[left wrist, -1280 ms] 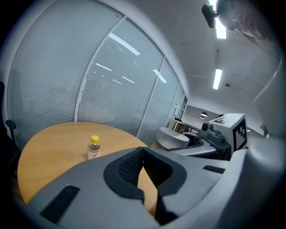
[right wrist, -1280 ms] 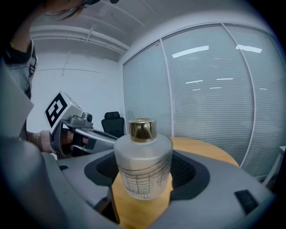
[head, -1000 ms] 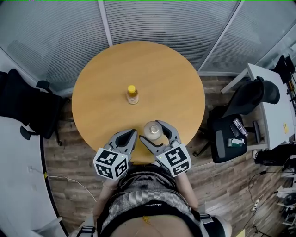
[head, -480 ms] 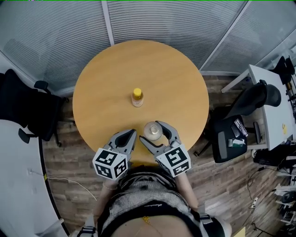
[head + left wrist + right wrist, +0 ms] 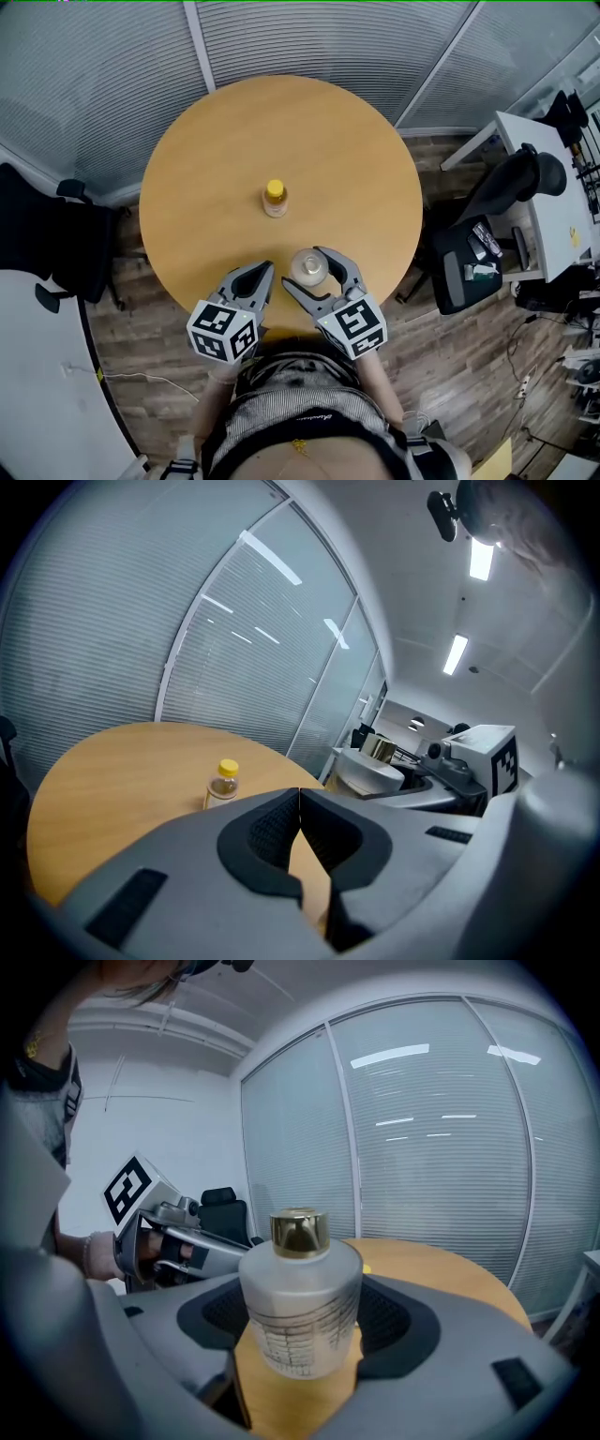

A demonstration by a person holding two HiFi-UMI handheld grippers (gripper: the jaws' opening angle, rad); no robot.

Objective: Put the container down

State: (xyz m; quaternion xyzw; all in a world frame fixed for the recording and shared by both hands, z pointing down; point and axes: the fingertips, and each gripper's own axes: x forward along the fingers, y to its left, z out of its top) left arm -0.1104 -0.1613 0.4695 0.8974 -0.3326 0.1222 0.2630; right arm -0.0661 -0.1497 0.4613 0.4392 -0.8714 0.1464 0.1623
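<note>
Container (image 5: 300, 1307) base hidden between clamped right gripper (image 5: 303, 266) jaws; left gripper (image 5: 299, 803) pinched closed, empty.

Slatted blinds (image 5: 309, 37), seemingly wooden floor (image 5: 450, 356), office chairs (image 5: 511, 192).

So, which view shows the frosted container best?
The right gripper view: the frosted container fills the centre between the jaws, with cap and printed lines clear. The head view shows only its top; the left gripper view, a small part.

Frosted glass container (image 5: 300, 1321) with glossy gold cap (image 5: 300, 1230), matt wooden table (image 5: 319, 141)
</note>
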